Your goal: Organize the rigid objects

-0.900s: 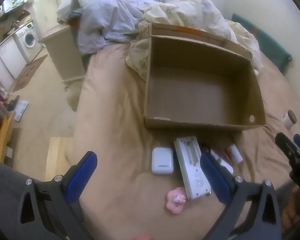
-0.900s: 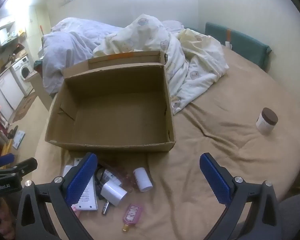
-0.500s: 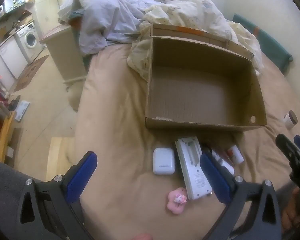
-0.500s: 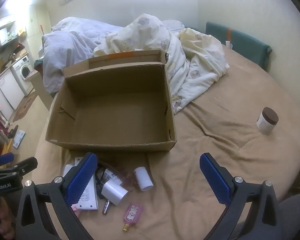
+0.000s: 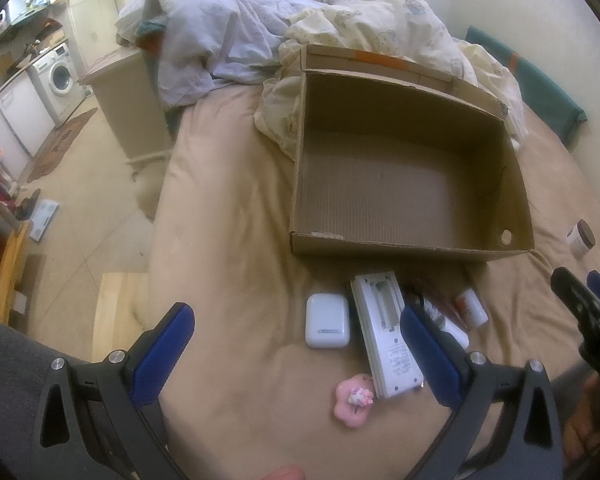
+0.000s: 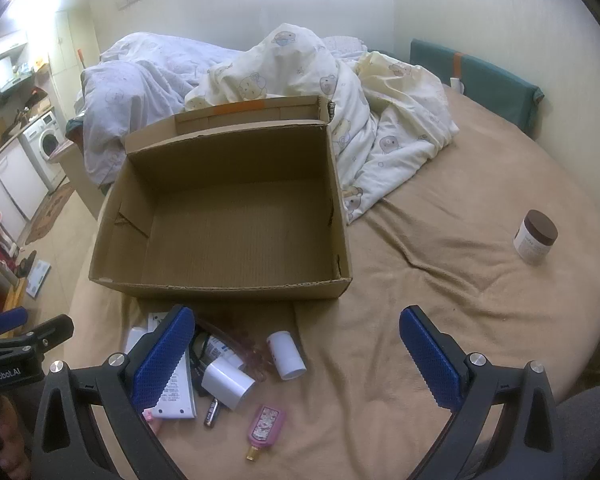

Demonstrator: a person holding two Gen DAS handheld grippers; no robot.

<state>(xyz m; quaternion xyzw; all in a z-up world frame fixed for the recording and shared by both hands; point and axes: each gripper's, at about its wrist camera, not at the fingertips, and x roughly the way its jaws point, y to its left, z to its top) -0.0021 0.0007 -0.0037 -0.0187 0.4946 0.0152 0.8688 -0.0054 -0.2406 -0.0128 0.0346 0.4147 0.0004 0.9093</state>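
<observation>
An open, empty cardboard box [image 5: 412, 240] [image 6: 220, 280] sits on the tan bed. In front of it lie small items: a white earbud case [image 5: 326, 320], a white remote [image 5: 386, 336], a pink charm [image 5: 354, 399], a white tube [image 6: 286, 355], a white cylinder [image 6: 228, 384], a small battery [image 6: 211, 412] and a pink bottle [image 6: 265, 429]. A brown-lidded jar [image 6: 535, 237] stands apart at the right. My left gripper [image 5: 296, 346] is open above the items. My right gripper [image 6: 296, 346] is open and empty, just right of the pile.
Crumpled duvets [image 6: 284, 92] lie behind the box. A teal headboard cushion [image 6: 476, 76] is at the back right. The bed's left edge [image 5: 160, 216] drops to the floor, with a cabinet [image 5: 128, 100] and washing machine [image 5: 60, 72] beyond.
Both views have shifted only slightly; the box sits a little lower in frame. Both grippers stay open and nothing has been picked up.
</observation>
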